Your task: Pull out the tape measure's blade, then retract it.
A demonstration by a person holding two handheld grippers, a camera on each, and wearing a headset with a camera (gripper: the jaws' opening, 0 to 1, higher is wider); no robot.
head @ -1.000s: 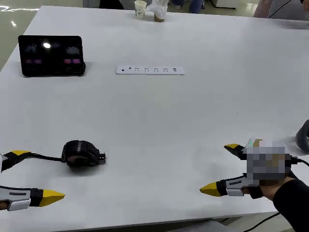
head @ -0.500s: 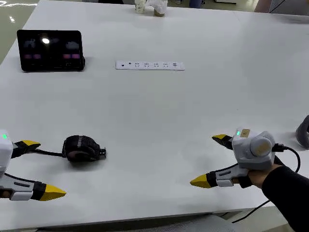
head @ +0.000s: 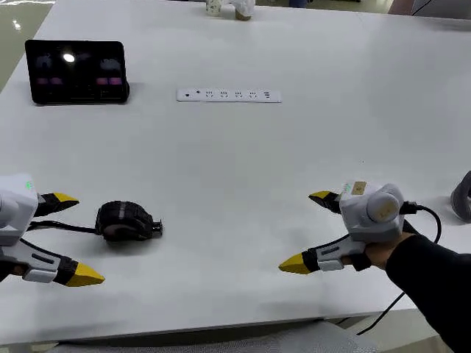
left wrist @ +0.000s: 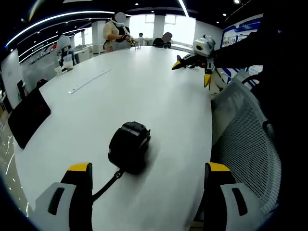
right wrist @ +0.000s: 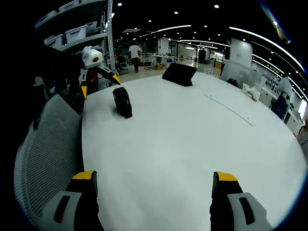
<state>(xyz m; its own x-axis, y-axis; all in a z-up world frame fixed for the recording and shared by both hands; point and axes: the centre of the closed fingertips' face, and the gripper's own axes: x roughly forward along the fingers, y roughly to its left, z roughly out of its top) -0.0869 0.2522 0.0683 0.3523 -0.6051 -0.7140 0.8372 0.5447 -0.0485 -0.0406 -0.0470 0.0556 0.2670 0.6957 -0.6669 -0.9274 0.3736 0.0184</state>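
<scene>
Lying on white table [head: 243, 169]: black tape measure [head: 126, 221], just ahead of left gripper [head: 79, 237], not touched. Its strap [head: 70, 227] trails back between left jaws. Left jaws spread wide, holding nothing. Right gripper [head: 305, 230] well apart toward table's right side, jaws equally wide, empty.

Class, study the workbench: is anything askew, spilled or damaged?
Nothing stands out. The tape measure rests on the table, its strap trailing toward the open left hand-held gripper.
</scene>
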